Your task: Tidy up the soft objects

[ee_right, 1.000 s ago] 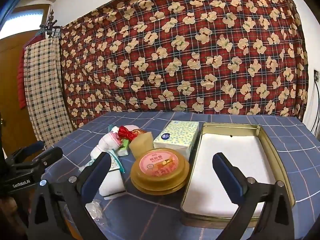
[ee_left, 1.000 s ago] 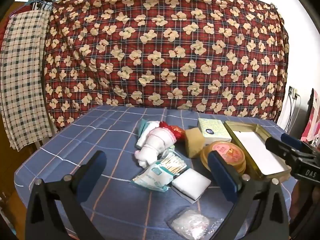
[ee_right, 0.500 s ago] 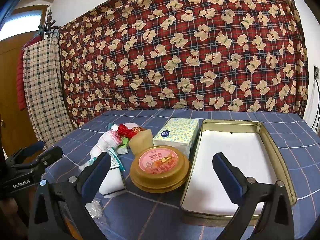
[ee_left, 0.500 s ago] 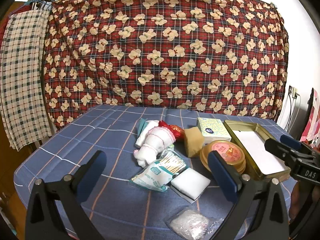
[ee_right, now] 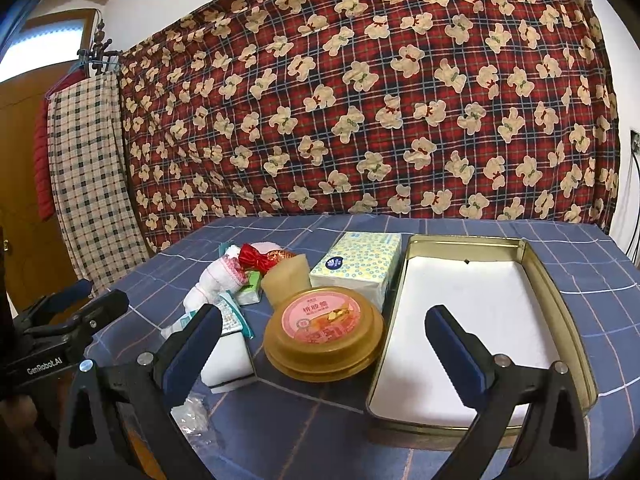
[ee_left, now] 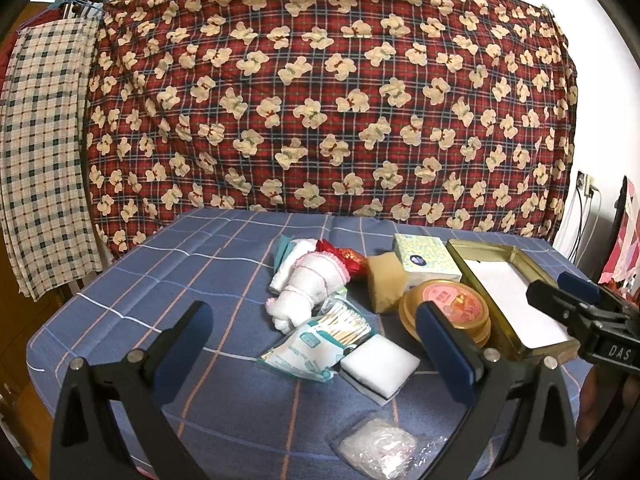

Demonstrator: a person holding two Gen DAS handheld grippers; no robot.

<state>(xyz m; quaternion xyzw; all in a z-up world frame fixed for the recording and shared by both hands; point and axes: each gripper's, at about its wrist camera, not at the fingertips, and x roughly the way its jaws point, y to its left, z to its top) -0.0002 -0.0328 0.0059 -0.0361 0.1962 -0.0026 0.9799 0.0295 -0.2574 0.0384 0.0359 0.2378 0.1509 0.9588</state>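
Note:
Soft items lie clustered on the blue checked tablecloth (ee_left: 192,264): a rolled white towel doll (ee_left: 304,284) (ee_right: 216,280), a yellow sponge (ee_left: 386,280) (ee_right: 288,278), a white foam pad (ee_left: 380,364) (ee_right: 226,360), a tissue pack (ee_left: 424,258) (ee_right: 358,266), a cotton swab packet (ee_left: 320,336) and a clear plastic bag (ee_left: 378,448). A gold metal tin (ee_left: 516,296) (ee_right: 472,320) with a white lining stands open at the right. My left gripper (ee_left: 316,332) is open and empty above the table's near edge. My right gripper (ee_right: 324,340) is open and empty, near the tin.
A round gold-lidded container (ee_left: 446,312) (ee_right: 324,332) sits between the sponge and the tin. A red shiny wrapper (ee_left: 344,256) lies behind the doll. A red patterned quilt (ee_left: 320,112) hangs behind the table. A checked cloth (ee_left: 40,160) hangs at left.
Both grippers have drifted slightly back and up; the objects appear a little lower and farther. Nothing was grasped or moved.

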